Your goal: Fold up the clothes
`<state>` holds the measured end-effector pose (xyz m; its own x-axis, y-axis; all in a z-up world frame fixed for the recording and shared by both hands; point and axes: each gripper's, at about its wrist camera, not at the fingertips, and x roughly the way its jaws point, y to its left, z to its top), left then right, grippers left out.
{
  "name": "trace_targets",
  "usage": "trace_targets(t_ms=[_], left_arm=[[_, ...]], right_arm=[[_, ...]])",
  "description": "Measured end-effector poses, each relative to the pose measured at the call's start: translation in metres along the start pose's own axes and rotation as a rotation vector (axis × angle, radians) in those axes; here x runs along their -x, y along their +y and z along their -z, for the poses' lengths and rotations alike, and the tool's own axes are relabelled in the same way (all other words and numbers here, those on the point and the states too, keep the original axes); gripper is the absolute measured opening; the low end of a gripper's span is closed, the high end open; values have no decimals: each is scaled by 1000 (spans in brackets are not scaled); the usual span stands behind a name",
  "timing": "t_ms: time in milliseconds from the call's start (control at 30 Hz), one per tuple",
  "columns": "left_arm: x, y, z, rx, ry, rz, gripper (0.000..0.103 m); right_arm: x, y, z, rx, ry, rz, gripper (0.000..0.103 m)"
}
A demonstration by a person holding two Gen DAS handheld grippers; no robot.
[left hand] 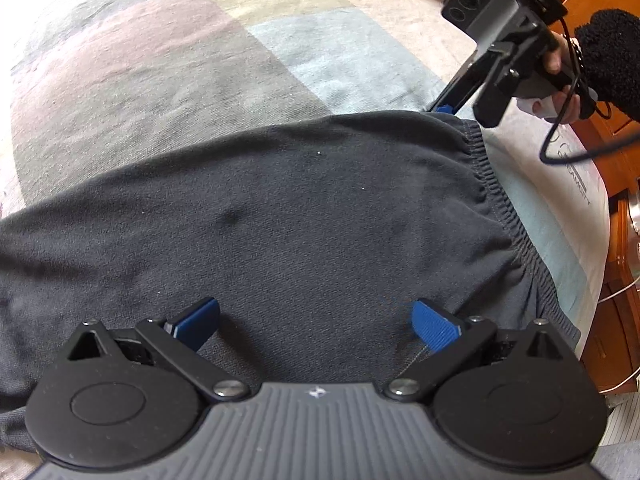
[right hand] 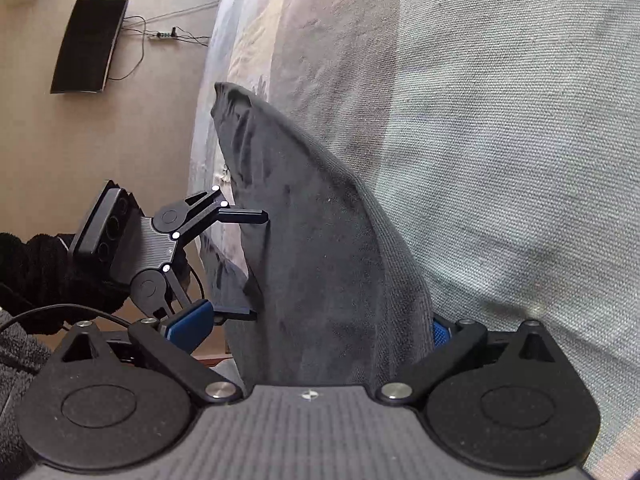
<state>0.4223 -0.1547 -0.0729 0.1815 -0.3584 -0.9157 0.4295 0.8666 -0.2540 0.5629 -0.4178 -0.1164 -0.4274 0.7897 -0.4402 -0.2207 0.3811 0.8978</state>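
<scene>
Two grippers worked one dark grey garment (left hand: 304,216) lying flat on the patchwork bedspread (left hand: 168,60). The left gripper (left hand: 316,326) stood spread over the near cloth, holding nothing; the right gripper (right hand: 316,328), also spread, straddled the far right corner by the elastic waistband (left hand: 492,184), not visibly pinching. Judged step: taking hold for a fold. Next move would call for both closing on the waistband end, then lifting evenly.
</scene>
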Motion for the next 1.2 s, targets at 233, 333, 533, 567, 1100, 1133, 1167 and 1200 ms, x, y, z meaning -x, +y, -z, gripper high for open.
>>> trace_targets(t_ms=[233, 333, 533, 567, 1100, 1133, 1167, 1200], left_arm=[[-3, 4, 2, 26, 5, -3, 102], [-5, 3, 2, 23, 3, 0, 102], [-8, 2, 3, 6, 2, 2, 102], [-8, 2, 3, 3, 3, 1, 102], [-15, -3, -2, -27, 15, -6, 102], [-15, -3, -2, -32, 17, -7, 102], [-15, -4, -2, -36, 18, -7, 102], [-14, -4, -2, -45, 19, -5, 102]], right_arm=[[13, -34, -3, -89, -3, 57, 21], [11, -40, -1, -114, 2, 69, 4], [9, -35, -2, -95, 17, 56, 14], [9, -34, -3, -95, 26, 55, 14], [-2, -23, -8, -49, 65, 73, 8], [-3, -20, -6, -42, 60, 87, 7], [-3, -16, -4, -26, 50, 107, 6], [-4, -10, -1, 3, 38, 135, 5]])
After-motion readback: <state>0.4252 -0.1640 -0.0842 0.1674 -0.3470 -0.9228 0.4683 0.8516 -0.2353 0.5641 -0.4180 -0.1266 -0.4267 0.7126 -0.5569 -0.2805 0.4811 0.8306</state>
